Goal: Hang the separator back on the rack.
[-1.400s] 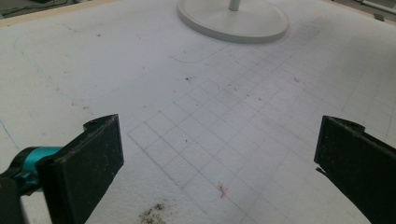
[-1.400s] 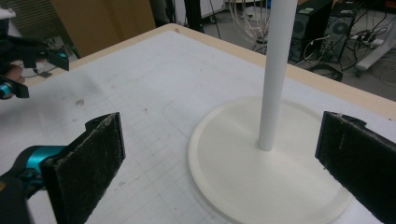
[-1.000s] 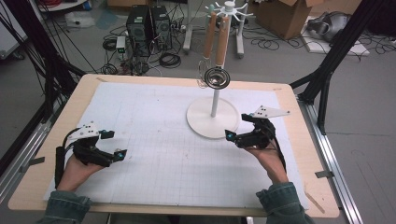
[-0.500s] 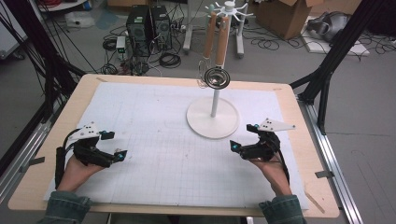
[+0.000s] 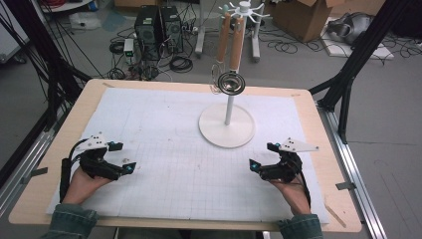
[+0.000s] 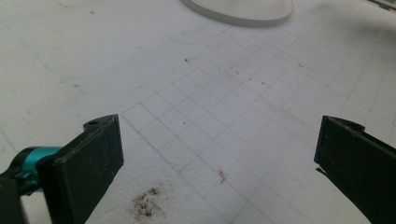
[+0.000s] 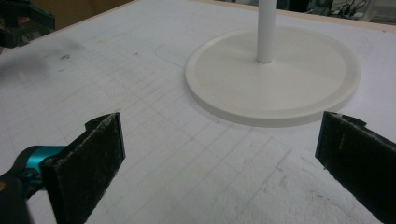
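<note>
High view: left claw [image 5: 130, 168] and right claw [image 5: 253, 165] gape, empty.

The white mat [image 5: 164, 134] lies bare between the left gripper [image 5: 130, 168] and the right gripper [image 5: 253, 165], so both can slide across. The round stand [image 5: 227, 125] with hanging whisks [image 5: 230, 82] blocks the far middle.

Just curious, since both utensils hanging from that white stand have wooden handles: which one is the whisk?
The left utensil is the whisk: thin wire loops hang below its handle. The right utensil ends in a rounder metal head.
</note>
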### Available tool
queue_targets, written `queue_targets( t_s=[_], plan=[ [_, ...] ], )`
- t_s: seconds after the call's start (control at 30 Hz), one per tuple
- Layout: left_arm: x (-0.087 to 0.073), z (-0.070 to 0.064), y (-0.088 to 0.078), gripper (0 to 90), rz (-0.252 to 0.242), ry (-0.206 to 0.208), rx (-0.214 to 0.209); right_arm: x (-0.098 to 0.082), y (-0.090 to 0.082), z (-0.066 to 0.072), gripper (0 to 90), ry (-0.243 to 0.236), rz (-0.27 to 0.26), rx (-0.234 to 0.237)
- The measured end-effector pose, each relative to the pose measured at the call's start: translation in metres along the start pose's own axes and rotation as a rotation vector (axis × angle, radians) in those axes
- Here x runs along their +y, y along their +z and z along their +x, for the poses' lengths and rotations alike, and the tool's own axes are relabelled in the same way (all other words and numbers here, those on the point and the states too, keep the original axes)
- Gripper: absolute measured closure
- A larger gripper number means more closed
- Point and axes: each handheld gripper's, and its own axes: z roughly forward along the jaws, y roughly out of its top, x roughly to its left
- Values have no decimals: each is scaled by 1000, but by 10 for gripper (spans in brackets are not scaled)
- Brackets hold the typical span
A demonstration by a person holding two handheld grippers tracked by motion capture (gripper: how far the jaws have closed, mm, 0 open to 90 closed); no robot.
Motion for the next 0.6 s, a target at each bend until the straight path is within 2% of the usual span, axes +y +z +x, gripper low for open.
queue_targets(
  t_s=[0.4,0.6],
  plan=[
    [-4,-1,2,17,17,-2,-7,-17,-10,2,5,8,7,-20],
    [-5,-1,2,17,20,-7,-12,-24,-10,3,5,8,13,-24]
  ],
)
